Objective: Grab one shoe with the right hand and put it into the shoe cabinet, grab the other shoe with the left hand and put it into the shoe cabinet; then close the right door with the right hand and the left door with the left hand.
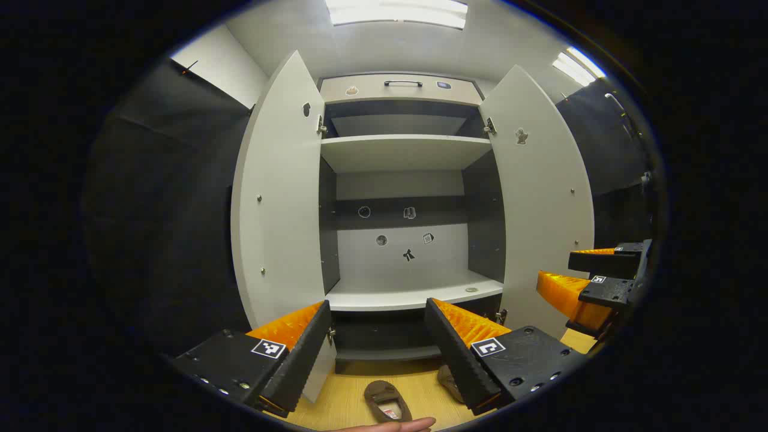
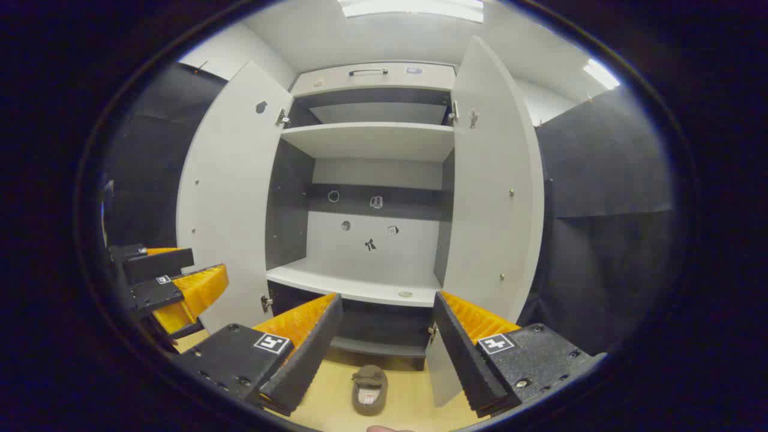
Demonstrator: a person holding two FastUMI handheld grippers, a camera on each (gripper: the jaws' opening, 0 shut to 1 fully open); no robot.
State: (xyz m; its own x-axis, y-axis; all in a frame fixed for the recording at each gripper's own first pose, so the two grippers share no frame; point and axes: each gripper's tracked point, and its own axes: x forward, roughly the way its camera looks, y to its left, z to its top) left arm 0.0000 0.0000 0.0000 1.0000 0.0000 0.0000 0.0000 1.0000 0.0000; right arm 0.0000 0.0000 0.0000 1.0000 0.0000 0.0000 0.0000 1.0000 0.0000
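1. My right gripper (image 2: 384, 351) is spread wide and empty; one shoe (image 2: 369, 390) lies bottom centre on the floor, before the open shoe cabinet (image 2: 372, 141).
2. I'd drop straight down, straddling its sides.
3. My left gripper (image 1: 377, 348) waits wide too; the other shoe (image 1: 449, 384) sits partly hidden behind its finger.

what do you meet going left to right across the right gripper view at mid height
other gripper → open white left cabinet door → white cabinet shelf → open white right cabinet door → black cloth booth wall

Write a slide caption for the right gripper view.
Open right gripper faces the shoe cabinet, both doors open, a brown shoe on the floor below.
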